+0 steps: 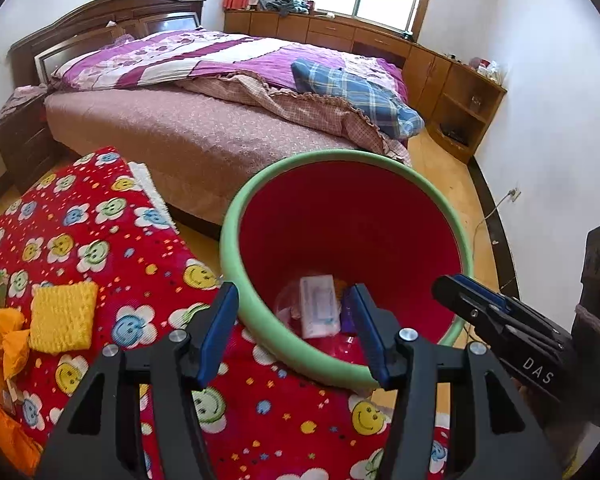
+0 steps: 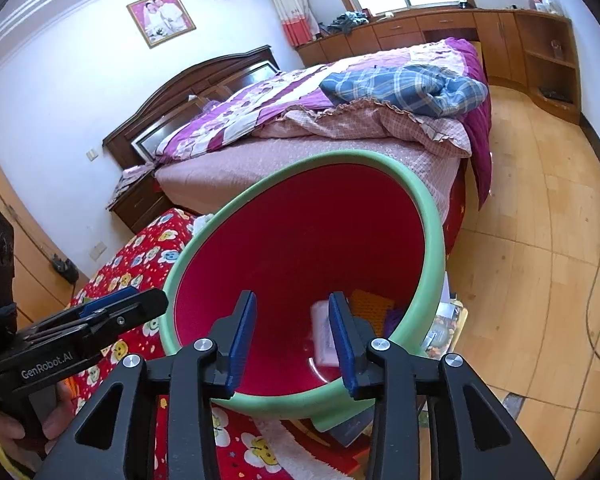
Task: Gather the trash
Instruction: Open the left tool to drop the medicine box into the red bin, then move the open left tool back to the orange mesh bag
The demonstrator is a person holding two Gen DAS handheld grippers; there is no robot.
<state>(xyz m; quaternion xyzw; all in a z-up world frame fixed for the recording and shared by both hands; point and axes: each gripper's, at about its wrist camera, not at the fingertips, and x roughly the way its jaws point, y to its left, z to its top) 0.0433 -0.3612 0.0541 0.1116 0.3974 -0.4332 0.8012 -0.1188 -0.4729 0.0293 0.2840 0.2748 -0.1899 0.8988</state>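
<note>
Release step, by the look of it. Left gripper (image 1: 294, 334) over the near rim of the green-rimmed red waste bin (image 1: 420, 184), jaws about half open, nothing between them. Right gripper (image 2: 292, 338) over the same bin's mouth, jaws parted more narrowly, likewise empty. Inside the bin: a pale pink packet (image 1: 318, 306), something purple and an orange piece beside it. Left on the red smiley-print blanket (image 1: 112, 240): a yellow knitted square (image 1: 62, 318) and crumpled orange wrappers (image 1: 6, 330), well apart from the bin. Next move, probably: swing the left gripper over to those, jaws kept wide, clamp one, carry it back above the bin.
</note>
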